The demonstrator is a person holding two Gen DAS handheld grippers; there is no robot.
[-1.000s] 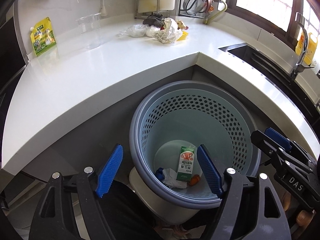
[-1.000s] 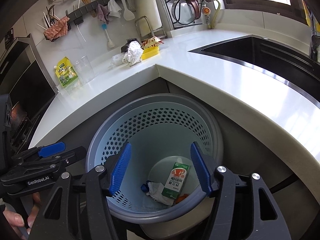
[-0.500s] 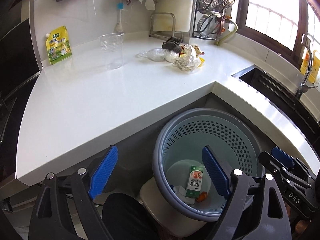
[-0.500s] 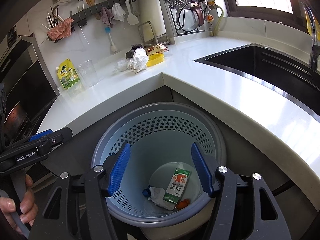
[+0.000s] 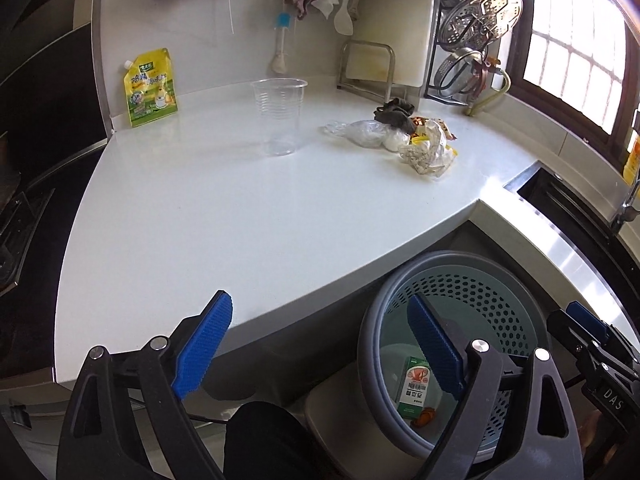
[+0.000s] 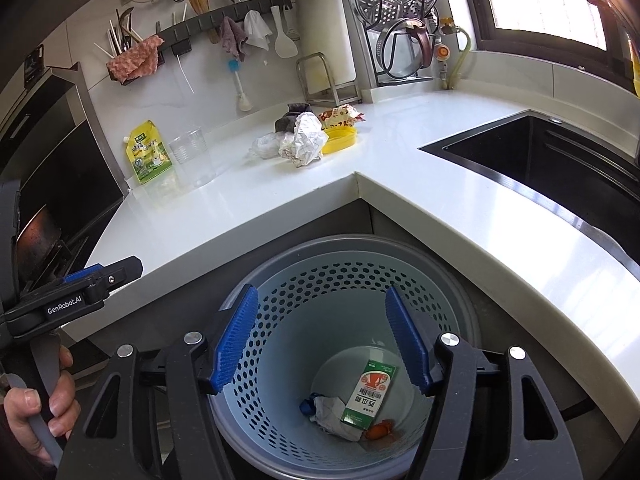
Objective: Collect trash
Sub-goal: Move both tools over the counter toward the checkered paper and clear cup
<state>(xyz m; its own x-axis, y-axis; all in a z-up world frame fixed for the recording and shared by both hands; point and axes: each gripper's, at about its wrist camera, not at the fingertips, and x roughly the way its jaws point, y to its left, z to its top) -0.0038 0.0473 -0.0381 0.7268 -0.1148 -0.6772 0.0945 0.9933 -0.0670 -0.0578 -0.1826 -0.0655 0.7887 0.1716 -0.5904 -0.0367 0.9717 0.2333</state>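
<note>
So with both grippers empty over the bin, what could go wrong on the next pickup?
The clear plastic cup stands upright, light and see-through: a gripper could misjudge or topple it. The crumpled paper sits tangled with the plastic bag and wrappers, so one grab may drag extras off the counter. The yellow pouch may not be trash at all.

"GenRobot.AI" stands in white letters on the black body of the left gripper (image 6: 100,276), seen from the right wrist. "DAS" is printed on the black body of the right gripper (image 5: 592,334). The yellow-green spouted pouch (image 5: 150,87) and the green-and-white carton (image 6: 369,394), which also bears a barcode, carry Chinese print too small to read.
</note>
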